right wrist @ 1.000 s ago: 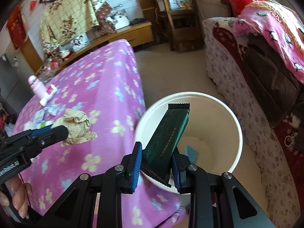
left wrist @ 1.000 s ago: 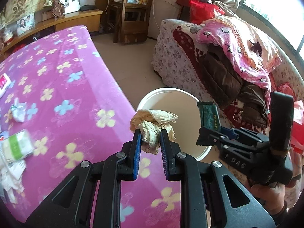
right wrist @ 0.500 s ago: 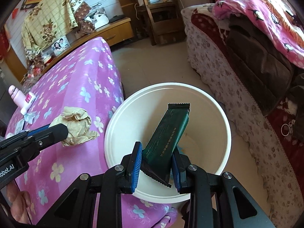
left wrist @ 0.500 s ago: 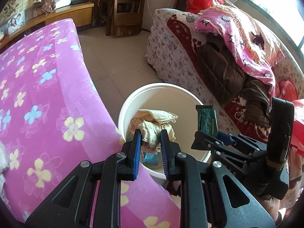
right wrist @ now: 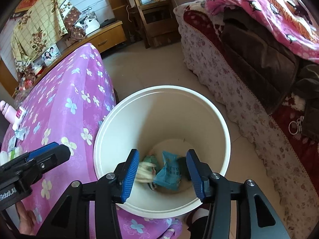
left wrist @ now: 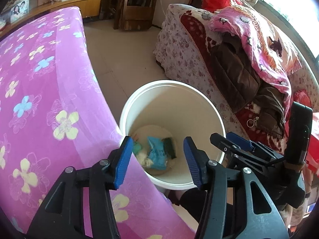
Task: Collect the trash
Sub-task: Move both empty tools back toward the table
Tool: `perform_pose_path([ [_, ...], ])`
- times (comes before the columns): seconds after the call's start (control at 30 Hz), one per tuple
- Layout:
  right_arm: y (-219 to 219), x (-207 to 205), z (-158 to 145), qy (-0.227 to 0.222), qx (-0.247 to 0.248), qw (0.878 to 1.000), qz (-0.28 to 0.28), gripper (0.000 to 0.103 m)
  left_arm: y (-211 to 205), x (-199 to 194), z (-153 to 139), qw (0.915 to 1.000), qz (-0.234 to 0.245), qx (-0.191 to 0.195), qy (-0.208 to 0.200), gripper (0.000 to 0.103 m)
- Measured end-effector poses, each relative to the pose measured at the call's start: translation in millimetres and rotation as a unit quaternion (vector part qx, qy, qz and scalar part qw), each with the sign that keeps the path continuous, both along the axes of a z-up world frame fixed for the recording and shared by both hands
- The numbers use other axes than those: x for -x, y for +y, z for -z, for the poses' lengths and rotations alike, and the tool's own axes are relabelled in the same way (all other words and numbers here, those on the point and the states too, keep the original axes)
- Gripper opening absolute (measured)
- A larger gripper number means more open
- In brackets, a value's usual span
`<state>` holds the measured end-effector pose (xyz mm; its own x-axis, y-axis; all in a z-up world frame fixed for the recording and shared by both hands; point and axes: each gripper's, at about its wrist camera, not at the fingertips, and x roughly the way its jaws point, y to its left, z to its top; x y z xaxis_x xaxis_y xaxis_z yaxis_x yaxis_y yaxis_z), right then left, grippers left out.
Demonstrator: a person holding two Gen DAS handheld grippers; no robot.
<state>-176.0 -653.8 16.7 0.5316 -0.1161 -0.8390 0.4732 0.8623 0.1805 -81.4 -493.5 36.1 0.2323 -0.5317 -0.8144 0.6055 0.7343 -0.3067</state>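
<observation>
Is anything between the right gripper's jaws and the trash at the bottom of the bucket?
No. In the right wrist view the right gripper stands open over the bucket, nothing above the trash.

A white bucket (right wrist: 223, 123) stands beyond blue finger pads (right wrist: 130, 176) on black arms. Between the fingers lies a light blue wrapper (right wrist: 169, 171) with a dark green one (left wrist: 169, 146) beside it. To their left spreads a pink cloth (left wrist: 49, 91) with yellow and blue flowers.

The crumpled tissue (right wrist: 144, 172) in the bucket (right wrist: 127, 119) is motion-blurred (edges smeared).
</observation>
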Motion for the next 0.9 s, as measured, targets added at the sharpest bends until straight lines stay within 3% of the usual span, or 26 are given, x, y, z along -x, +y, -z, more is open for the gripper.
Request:
perform_pose_path([
  [0.4,11,0,-2,-0.006,0.000,1.000,-0.010,0.048,43,6,-13,0.9967,-0.048,-0.042,-0.050,0.051],
  [0.53,18,1,-3,-0.010,0.001,1.000,-0.014,0.056,65,10,-16,0.9945,-0.064,-0.052,-0.064,0.051],
  [0.8,56,-2,-18,-0.031,0.006,0.998,-0.054,0.057,116,19,-27,0.9898,-0.092,-0.066,-0.086,0.051],
  [0.9,73,-2,-26,-0.044,-0.001,0.997,-0.065,0.063,138,21,-30,0.9883,-0.104,-0.069,-0.088,0.051],
])
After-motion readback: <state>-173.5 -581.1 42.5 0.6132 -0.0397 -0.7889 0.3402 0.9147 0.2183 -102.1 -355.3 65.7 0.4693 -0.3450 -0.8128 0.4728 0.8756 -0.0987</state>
